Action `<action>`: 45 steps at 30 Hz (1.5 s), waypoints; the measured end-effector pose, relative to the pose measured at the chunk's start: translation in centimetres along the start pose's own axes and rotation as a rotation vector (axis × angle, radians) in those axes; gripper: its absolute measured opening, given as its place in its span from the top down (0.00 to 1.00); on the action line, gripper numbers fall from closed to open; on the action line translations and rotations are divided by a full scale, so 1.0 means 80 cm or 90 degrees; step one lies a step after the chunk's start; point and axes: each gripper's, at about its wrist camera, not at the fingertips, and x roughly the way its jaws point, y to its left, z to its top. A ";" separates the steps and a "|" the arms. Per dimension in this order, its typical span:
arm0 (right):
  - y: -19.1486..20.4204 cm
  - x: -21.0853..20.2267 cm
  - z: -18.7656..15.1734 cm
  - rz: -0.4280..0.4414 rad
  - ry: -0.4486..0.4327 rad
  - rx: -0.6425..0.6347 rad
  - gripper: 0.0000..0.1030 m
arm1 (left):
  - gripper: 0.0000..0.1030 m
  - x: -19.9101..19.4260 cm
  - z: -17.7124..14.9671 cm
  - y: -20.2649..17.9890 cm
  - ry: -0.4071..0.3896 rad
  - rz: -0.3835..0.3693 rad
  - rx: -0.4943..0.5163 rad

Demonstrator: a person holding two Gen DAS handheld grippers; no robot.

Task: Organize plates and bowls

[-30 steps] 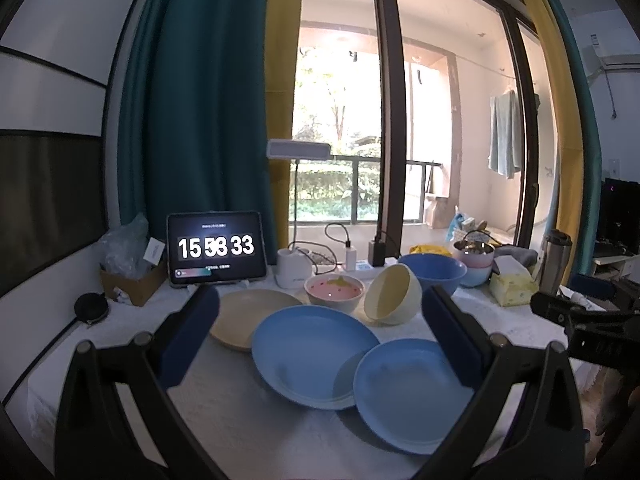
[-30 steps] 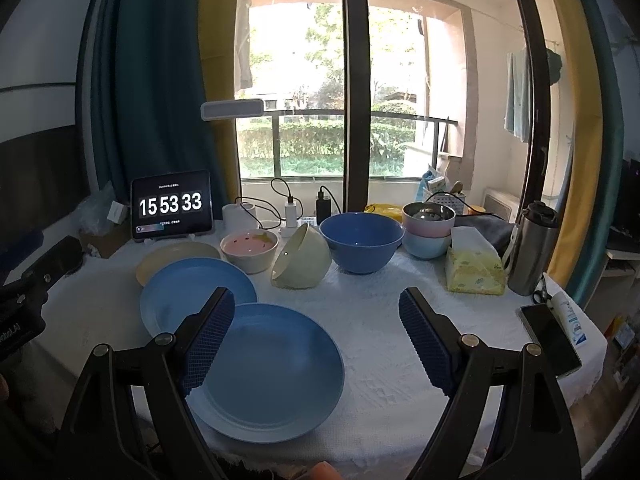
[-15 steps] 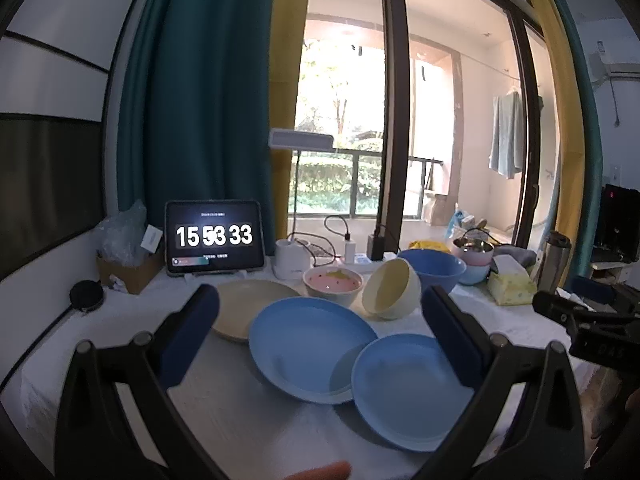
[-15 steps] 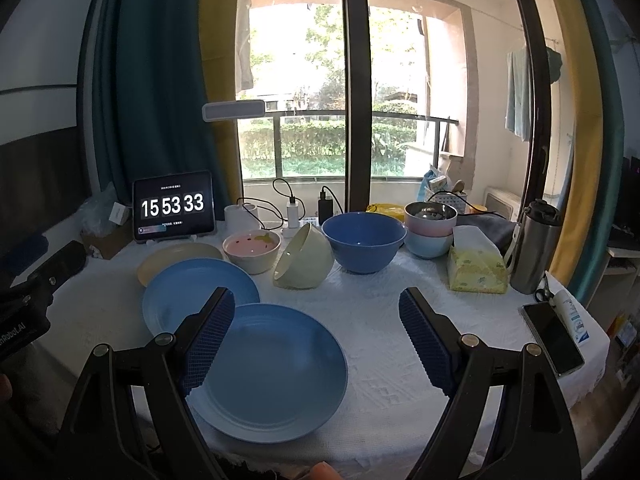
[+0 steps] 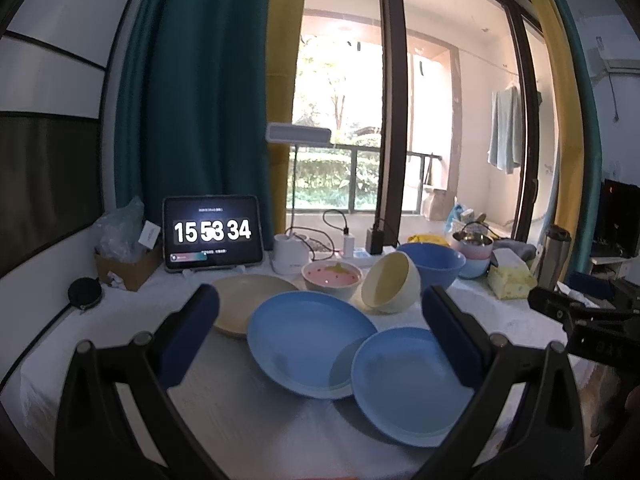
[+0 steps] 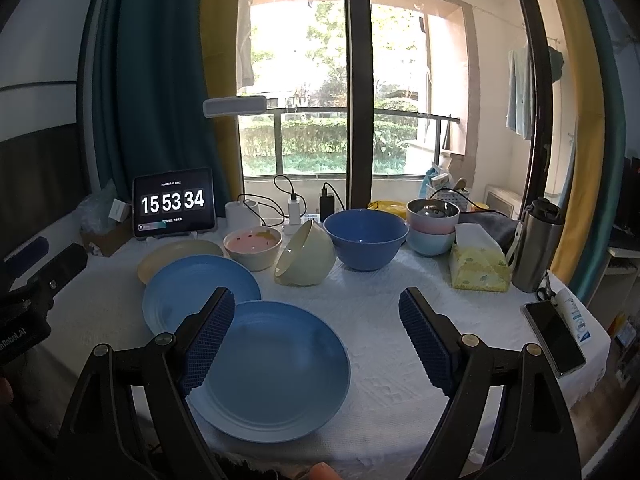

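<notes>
Pre-grasp: nothing lifted, sorting not begun
Left gripper [image 5: 318,322] and right gripper [image 6: 316,338] both hang spread and empty above the table [image 6: 380,320]; near plate [image 6: 272,364] overlaps far plate [image 6: 196,292], yellow bowl [image 6: 306,254] lies tipped; next move likely calls for pinching the near plate's rim

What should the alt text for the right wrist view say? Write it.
The open right gripper hovers above a blue plate at the near table edge, beside a second blue plate; bowls and a clock tablet stand behind.
</notes>
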 end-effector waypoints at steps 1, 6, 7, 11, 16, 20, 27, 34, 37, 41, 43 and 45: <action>0.000 0.002 -0.001 0.001 0.004 0.000 0.16 | 0.01 0.002 -0.001 -0.001 0.004 -0.001 0.002; -0.002 0.014 -0.005 0.005 0.018 0.004 0.16 | 0.01 0.017 -0.007 -0.008 0.029 -0.006 0.013; -0.003 0.016 -0.006 0.006 0.020 0.006 0.16 | 0.01 0.021 -0.009 -0.010 0.038 -0.006 0.017; -0.006 0.030 -0.014 0.013 0.038 0.013 0.16 | 0.01 0.040 -0.019 -0.016 0.069 -0.012 0.031; -0.016 0.051 -0.026 0.015 0.067 0.026 0.16 | 0.02 0.066 -0.032 -0.030 0.109 -0.022 0.046; -0.025 0.068 -0.037 0.018 0.094 0.040 0.16 | 0.02 0.085 -0.044 -0.040 0.135 -0.026 0.057; -0.034 0.106 -0.057 0.022 0.149 0.058 0.16 | 0.02 0.124 -0.067 -0.051 0.204 -0.038 0.067; -0.047 0.142 -0.073 0.028 0.195 0.074 0.17 | 0.02 0.151 -0.079 -0.063 0.237 -0.039 0.084; -0.053 0.156 -0.080 0.036 0.213 0.081 0.22 | 0.07 0.169 -0.091 -0.071 0.276 -0.027 0.103; -0.059 0.169 -0.088 0.050 0.227 0.085 0.26 | 0.22 0.185 -0.103 -0.081 0.317 -0.027 0.113; -0.058 0.172 -0.090 0.059 0.230 0.085 0.30 | 0.33 0.191 -0.108 -0.084 0.331 -0.024 0.116; -0.058 0.176 -0.092 0.065 0.236 0.084 0.35 | 0.41 0.198 -0.113 -0.088 0.349 -0.024 0.116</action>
